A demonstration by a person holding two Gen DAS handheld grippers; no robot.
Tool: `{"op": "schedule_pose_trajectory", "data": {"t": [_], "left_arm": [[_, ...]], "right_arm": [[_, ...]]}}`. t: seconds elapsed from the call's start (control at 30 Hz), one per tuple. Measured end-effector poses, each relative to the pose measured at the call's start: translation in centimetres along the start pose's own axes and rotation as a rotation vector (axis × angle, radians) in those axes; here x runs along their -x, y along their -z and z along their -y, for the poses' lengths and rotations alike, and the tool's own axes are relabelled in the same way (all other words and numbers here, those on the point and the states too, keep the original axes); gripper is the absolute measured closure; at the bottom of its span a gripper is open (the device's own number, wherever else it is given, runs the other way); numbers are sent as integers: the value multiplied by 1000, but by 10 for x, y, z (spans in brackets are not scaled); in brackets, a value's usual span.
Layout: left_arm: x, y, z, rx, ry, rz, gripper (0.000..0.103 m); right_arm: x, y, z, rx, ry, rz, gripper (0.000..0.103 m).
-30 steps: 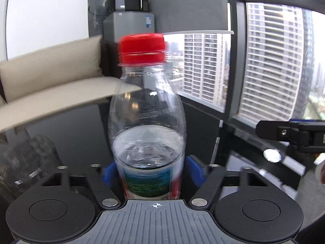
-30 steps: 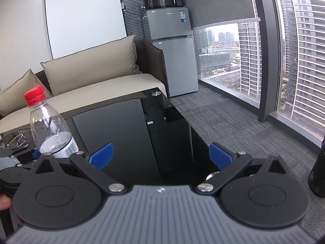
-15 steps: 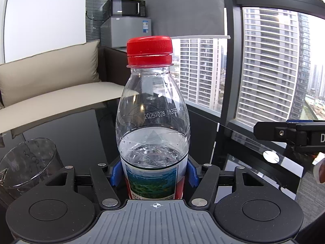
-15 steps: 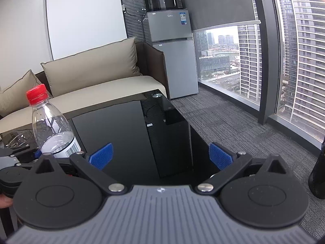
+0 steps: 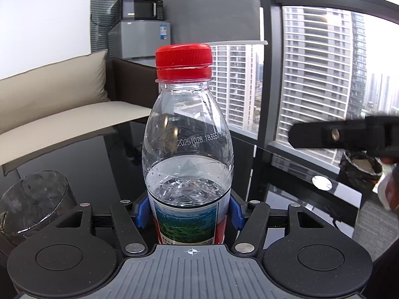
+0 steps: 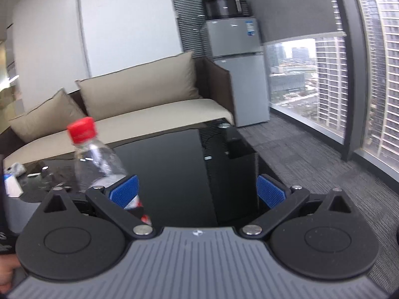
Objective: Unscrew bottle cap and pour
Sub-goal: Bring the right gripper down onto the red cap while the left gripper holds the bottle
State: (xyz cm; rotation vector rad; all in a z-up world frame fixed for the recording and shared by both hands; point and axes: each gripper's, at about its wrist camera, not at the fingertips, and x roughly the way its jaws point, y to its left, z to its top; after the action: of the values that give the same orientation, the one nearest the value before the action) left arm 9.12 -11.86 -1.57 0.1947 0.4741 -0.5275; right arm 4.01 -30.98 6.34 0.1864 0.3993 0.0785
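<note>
Surface: a glossy black table [image 6: 179, 164] is carrying the things and mirroring the room.
Glass: a clear empty glass [image 5: 32, 201] is standing on the table toward its left side.
Round fitting: a small silver disc [image 5: 321, 182] is lying flat near the right edge.
Far edge: another small round metal piece [image 6: 223, 125] is sitting by the far right corner.
Left clutter: blurred small items [image 6: 17, 169] are lying there, too unclear to identify.

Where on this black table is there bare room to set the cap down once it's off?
The widest bare patch is the glossy black tabletop right of the bottle, running back toward the sofa. It is crowded on the left: the clear cup stands beside the left gripper, with small clutter behind it.
</note>
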Motion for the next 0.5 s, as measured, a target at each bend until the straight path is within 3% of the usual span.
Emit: {"op": "schedule_pose_trajectory", "data": {"t": [0.23, 0.4, 0.43, 0.5], "left_arm": [[-5, -1, -1, -1, 18, -2, 46], [-7, 0, 0, -3, 26, 0, 46], [-7, 0, -1, -5, 26, 1, 46], [-7, 0, -3, -3, 29, 1, 46]], "right_arm": [[-15, -50, -26, -27, -124, -42, 0], [-25, -79, -60, 53, -152, -105, 2], [-25, -81, -64, 64, -152, -113, 4], [-25, -84, -73, 86, -151, -129, 25]]}}
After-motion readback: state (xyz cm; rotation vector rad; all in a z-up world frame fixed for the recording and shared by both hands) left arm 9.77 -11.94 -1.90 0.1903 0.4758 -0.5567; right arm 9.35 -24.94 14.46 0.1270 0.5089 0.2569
